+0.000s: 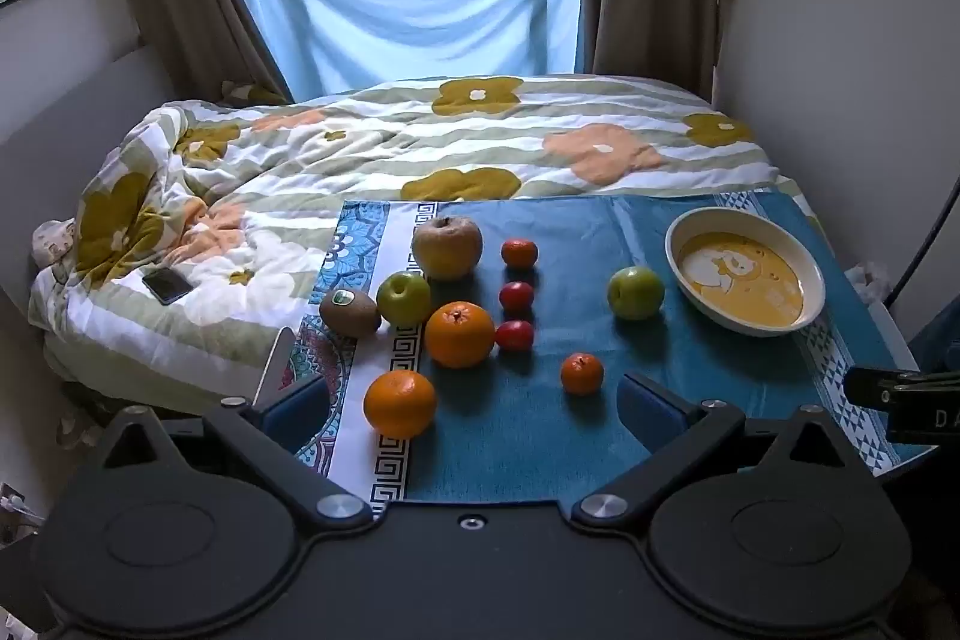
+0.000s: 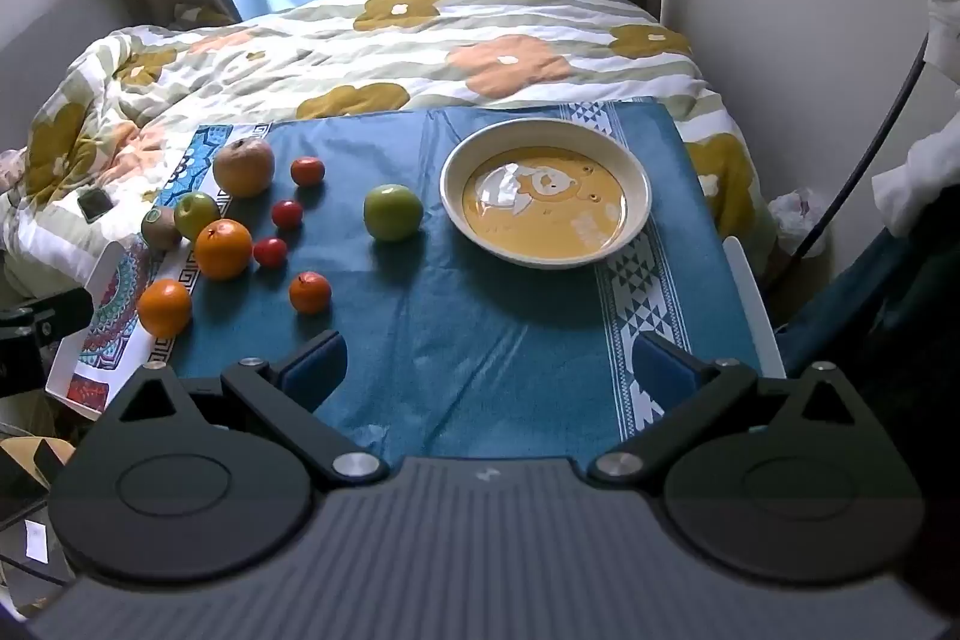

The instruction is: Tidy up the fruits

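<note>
Fruit lies loose on a blue cloth [image 1: 600, 454]: two oranges [image 1: 400, 403] [image 1: 459, 334], a kiwi [image 1: 350, 313], a big brownish apple [image 1: 447, 246], two green apples [image 1: 404, 298] [image 1: 635, 292], small mandarins [image 1: 581, 373] and red tomatoes [image 1: 516, 296]. A cream bowl [image 1: 804, 259] with a yellow bear-print bottom stands empty at the right. My left gripper [image 1: 474, 409] hangs open over the near edge, the nearest orange just inside its left finger. In the right wrist view my right gripper [image 2: 489, 370] is open above bare cloth [image 2: 480, 328], short of the bowl [image 2: 636, 172] and the lone green apple [image 2: 393, 212].
The cloth covers a small table against a bed with a flowered duvet [image 1: 420, 142]. A phone [image 1: 167, 284] lies on the duvet at left. Walls close in on the right; a window with a blue sheet is behind. The other gripper's tip [image 1: 900, 394] shows at the right edge.
</note>
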`<state>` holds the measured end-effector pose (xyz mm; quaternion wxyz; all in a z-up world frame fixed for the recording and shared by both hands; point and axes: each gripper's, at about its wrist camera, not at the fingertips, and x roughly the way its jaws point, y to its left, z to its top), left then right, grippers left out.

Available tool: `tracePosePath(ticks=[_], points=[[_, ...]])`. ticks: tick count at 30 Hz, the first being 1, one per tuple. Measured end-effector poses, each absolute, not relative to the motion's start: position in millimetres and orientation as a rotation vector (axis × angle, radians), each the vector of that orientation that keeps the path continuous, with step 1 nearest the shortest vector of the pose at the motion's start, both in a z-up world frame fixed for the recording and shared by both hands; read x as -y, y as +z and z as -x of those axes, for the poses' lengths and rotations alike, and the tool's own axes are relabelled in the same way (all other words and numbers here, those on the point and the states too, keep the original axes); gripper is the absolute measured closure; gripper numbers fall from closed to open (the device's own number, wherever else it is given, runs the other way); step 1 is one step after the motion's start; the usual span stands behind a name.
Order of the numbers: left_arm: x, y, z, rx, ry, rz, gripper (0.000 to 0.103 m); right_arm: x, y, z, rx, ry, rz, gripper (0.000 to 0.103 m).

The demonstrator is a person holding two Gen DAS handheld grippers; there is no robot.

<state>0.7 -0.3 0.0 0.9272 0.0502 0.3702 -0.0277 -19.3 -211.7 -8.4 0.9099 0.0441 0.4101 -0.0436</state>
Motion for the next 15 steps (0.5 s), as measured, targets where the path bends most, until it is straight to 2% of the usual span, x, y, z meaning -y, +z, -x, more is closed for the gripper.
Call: tracePosePath(ticks=[15], points=[[-4.9,-4.9,-8.0,-0.752,-0.054,-0.124,0.000,209.9,-6.5,6.9,-0.840,-0.093,-0.088,0.000]])
